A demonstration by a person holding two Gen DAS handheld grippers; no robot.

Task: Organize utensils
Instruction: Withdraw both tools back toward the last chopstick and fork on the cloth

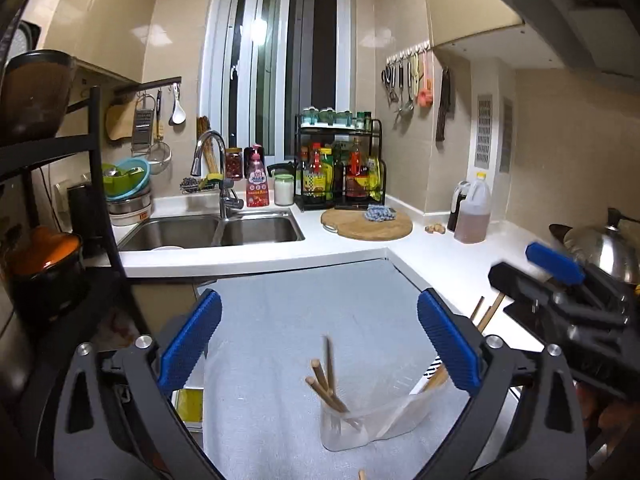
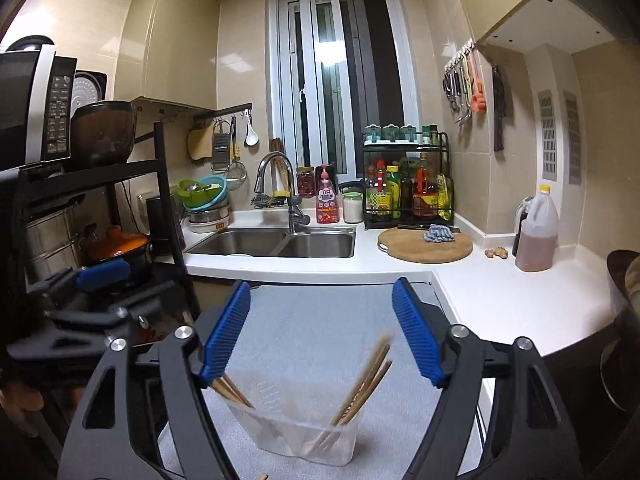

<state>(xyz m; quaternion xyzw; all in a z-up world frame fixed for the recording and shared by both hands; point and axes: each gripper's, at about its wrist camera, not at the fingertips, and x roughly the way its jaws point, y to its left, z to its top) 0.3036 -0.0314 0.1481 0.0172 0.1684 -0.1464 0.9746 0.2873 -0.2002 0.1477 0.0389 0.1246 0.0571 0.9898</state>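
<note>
A clear plastic container [image 1: 352, 428] stands on a grey mat [image 1: 300, 320] and holds several wooden chopsticks [image 1: 320, 380] leaning against its sides. My left gripper [image 1: 320, 298] hovers over it, open, with nothing between its blue pads. In the right wrist view the same container [image 2: 304, 436] sits below my right gripper [image 2: 321, 286], which is also open and holds nothing. One bundle of chopsticks [image 2: 368, 380] leans right and looks blurred. Another bundle [image 2: 232, 392] leans left behind a finger. A blue pad [image 1: 554, 264] of the right gripper shows at the right edge.
A white counter [image 2: 500, 304] wraps round the mat. On it are a double sink [image 2: 280, 244], a round wooden board [image 2: 424, 246] with a blue cloth, an oil jug [image 2: 536, 236] and a bottle rack [image 2: 408, 192]. A black shelf [image 2: 168, 216] with an orange-lidded pot [image 2: 120, 244] stands left.
</note>
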